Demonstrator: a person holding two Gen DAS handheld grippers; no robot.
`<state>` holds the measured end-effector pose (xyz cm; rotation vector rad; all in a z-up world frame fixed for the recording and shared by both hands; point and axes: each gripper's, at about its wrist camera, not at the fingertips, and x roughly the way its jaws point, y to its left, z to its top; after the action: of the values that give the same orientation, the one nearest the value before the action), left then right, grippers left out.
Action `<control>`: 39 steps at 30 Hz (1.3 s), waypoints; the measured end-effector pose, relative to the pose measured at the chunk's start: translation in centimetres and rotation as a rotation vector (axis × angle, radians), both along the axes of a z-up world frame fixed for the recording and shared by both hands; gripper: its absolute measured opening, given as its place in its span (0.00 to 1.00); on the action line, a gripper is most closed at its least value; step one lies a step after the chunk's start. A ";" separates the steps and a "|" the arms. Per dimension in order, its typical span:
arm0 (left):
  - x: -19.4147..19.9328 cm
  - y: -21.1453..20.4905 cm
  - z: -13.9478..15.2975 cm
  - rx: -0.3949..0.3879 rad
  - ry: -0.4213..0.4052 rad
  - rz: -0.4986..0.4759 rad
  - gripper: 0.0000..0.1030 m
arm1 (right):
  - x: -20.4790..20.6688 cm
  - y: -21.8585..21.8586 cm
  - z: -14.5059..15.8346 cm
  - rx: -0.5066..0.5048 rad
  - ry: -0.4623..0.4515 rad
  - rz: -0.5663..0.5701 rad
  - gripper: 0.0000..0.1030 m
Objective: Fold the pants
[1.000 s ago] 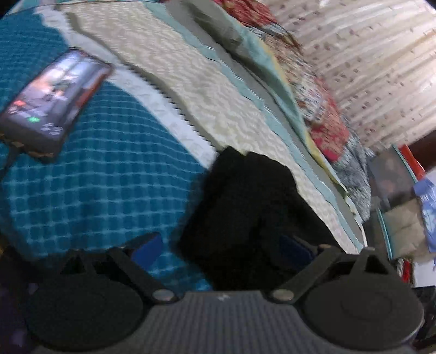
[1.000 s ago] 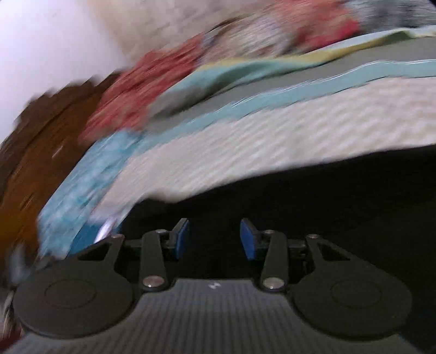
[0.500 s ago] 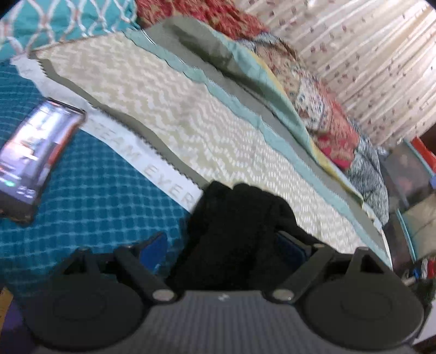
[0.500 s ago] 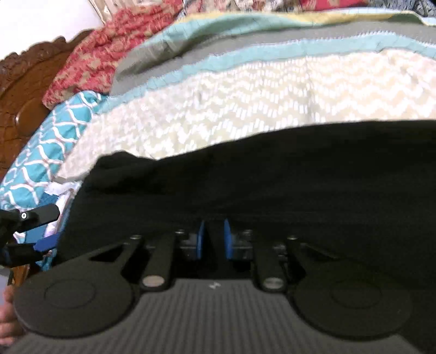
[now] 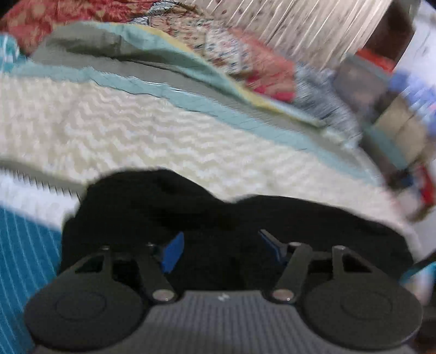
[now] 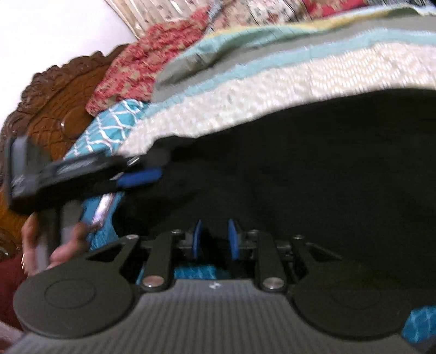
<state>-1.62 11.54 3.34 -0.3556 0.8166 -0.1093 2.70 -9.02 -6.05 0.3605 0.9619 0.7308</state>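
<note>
black pants (image 5: 223,217) lay bunched & rumpled on the cream zigzag bedspread (image 5: 136,136). left gripper (image 5: 220,245) jaws wide apart over the cloth. right gripper (image 6: 214,242) jaws nearly closed at the pants' edge; grip unclear.

Motion blur smears the curtain (image 5: 313,24) and shelf clutter (image 5: 387,89) — black pants (image 6: 313,168) run off-frame right.

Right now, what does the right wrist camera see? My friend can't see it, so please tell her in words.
The right gripper, its blue fingers a little apart, sits at the edge of black pants lying on a patterned bedspread. At the left, the left gripper reaches the pants' far end, held by a hand, with a carved wooden headboard behind.
</note>
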 end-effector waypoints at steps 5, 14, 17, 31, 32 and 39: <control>6.2 1.4 -2.2 0.041 0.111 0.088 0.31 | 0.9 -1.1 -2.0 0.008 0.076 -0.048 0.20; 6.6 -2.4 -3.7 0.322 0.035 0.038 0.28 | 0.4 -0.6 -0.5 -0.023 -0.024 -0.020 0.23; 5.2 -1.8 -1.9 0.279 0.048 0.037 0.36 | 0.1 -3.9 1.1 0.004 -0.081 -0.084 0.30; 1.0 -8.7 0.9 0.263 -0.020 -0.027 0.73 | -4.1 -29.8 2.8 0.098 -0.146 -0.803 0.34; 1.3 -8.6 -0.3 0.246 0.029 -0.018 0.73 | -4.9 -31.9 3.2 0.101 -0.161 -0.868 0.34; 1.5 -9.1 -3.4 0.339 0.084 -0.011 0.77 | -8.8 -42.1 2.6 0.054 -0.234 -1.321 0.58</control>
<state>-0.09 2.39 -0.06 -0.0354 0.9026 0.0344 -6.10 -51.14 -3.46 0.8117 0.3177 -0.4103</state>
